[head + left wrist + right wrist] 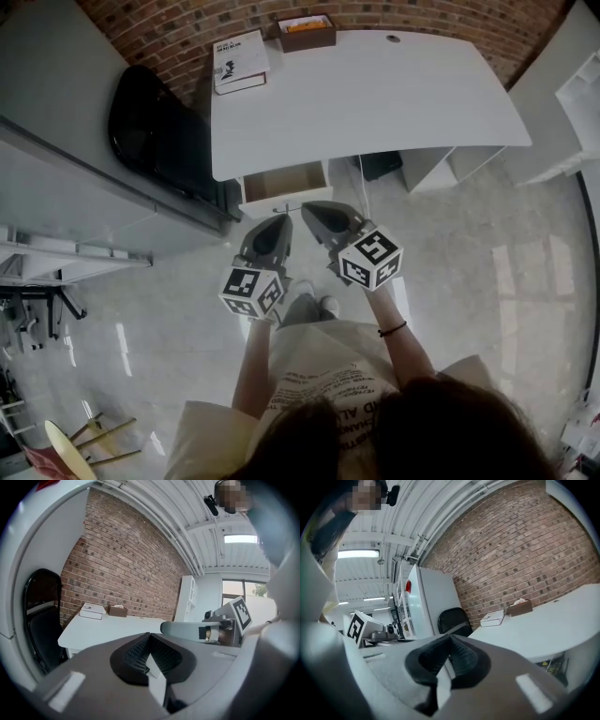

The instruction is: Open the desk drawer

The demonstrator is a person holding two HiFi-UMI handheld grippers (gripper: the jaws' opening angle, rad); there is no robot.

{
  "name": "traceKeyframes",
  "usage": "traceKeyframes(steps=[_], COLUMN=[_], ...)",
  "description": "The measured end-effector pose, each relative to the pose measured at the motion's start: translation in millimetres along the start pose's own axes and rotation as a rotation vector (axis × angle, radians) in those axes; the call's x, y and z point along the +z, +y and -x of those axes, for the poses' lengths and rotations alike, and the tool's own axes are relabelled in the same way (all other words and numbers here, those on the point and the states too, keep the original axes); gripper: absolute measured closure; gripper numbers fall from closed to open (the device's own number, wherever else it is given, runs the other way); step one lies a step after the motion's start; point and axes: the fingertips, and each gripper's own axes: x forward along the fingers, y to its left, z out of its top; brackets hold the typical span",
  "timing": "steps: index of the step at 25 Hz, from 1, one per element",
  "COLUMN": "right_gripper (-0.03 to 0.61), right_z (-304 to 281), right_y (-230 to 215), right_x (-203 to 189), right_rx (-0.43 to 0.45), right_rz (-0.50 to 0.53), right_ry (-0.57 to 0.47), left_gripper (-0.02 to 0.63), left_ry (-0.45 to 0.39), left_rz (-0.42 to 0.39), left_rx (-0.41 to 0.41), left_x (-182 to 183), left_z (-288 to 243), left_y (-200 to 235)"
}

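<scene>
Drawer (281, 181) out, just ahead of both tips.
Left gripper (284, 218) and right gripper (307, 206) both pinched together, empty. The drawer looks open under the worktop (375, 94) edge. For further travel, pull its front straight back.

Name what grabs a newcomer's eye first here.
The grey left gripper and right gripper, each with a black-and-white marker cube, sit side by side at the head view's centre, jaws together on nothing. Beyond their tips, a white drawer stands pulled out under the curved white desk; a white book and brown tissue box lie at its far edge.
</scene>
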Motion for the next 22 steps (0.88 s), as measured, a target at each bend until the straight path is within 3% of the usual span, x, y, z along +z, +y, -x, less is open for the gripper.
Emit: traceKeyframes(steps=[22], right_gripper=[0.575], right_z=[2.7], right_y=[-1.2], right_x=[-5.9], right_rx=[-0.009], right_rz=[0.007], right_ry=[0.01], left_gripper=[0.614], left_ry=[0.004], left_rz=[-0.008], left_rx=[-0.012], left_x=[-0.9], left_z=[-0.1], left_y=[-1.5])
